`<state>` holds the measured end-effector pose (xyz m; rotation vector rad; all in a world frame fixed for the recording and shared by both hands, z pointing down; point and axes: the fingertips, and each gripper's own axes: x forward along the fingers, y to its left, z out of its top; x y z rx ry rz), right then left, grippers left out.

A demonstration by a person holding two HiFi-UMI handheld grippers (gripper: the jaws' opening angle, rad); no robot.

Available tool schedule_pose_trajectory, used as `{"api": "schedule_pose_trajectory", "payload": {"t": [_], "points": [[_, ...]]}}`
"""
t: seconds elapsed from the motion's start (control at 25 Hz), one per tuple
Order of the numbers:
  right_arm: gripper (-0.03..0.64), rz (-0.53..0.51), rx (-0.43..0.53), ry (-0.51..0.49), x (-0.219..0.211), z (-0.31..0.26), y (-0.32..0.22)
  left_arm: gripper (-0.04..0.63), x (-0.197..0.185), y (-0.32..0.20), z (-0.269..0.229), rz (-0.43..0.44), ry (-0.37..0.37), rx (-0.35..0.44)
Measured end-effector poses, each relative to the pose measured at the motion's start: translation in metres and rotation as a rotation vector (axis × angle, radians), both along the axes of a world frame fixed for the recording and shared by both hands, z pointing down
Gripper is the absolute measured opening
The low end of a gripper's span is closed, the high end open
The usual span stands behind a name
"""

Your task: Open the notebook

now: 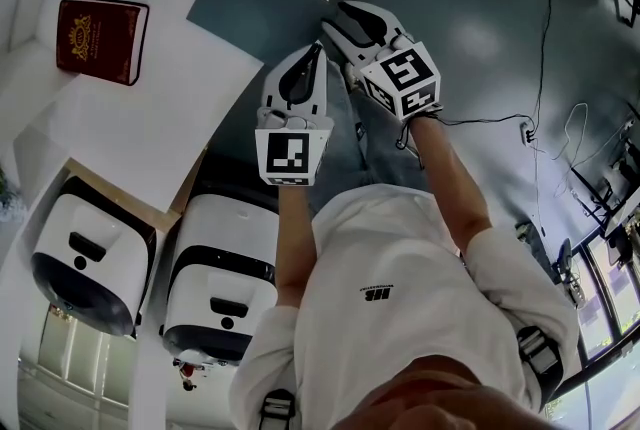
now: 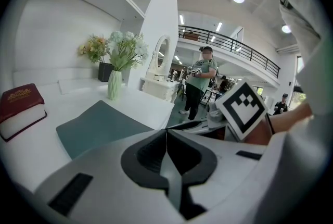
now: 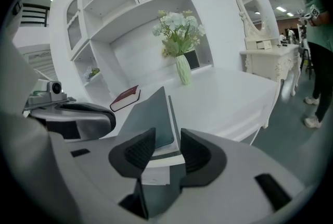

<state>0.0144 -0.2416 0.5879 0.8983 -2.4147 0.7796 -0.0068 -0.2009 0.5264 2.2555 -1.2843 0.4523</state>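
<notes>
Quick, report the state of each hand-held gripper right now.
Left hand-held gripper: closed, holding nothing.
Right hand-held gripper: open, the notebook corner between its jaws, not clamped.

Bare white table (image 1: 170, 103) between notebook (image 1: 248, 8) and red book (image 1: 102, 38), vase (image 3: 183, 70) behind

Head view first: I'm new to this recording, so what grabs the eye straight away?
The open right gripper straddles a corner of the closed grey notebook at the edge of the white table. Beside it, the left gripper is shut and empty. A dark red book lies apart, farther left.
</notes>
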Motion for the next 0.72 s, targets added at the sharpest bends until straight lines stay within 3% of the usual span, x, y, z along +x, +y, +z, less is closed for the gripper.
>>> {"api": "schedule_pose_trajectory", "payload": {"t": [0.4,0.72], "points": [[0.061,-0.024,-0.012,-0.007,-0.002,0.003,0.002,0.000,0.000,-0.002,0.003,-0.007,0.007,-0.003],[0.008,-0.042,0.051,-0.025,-0.001,-0.020,0.003,0.000,0.002,-0.001,-0.007,-0.020,0.004,0.018]]}}
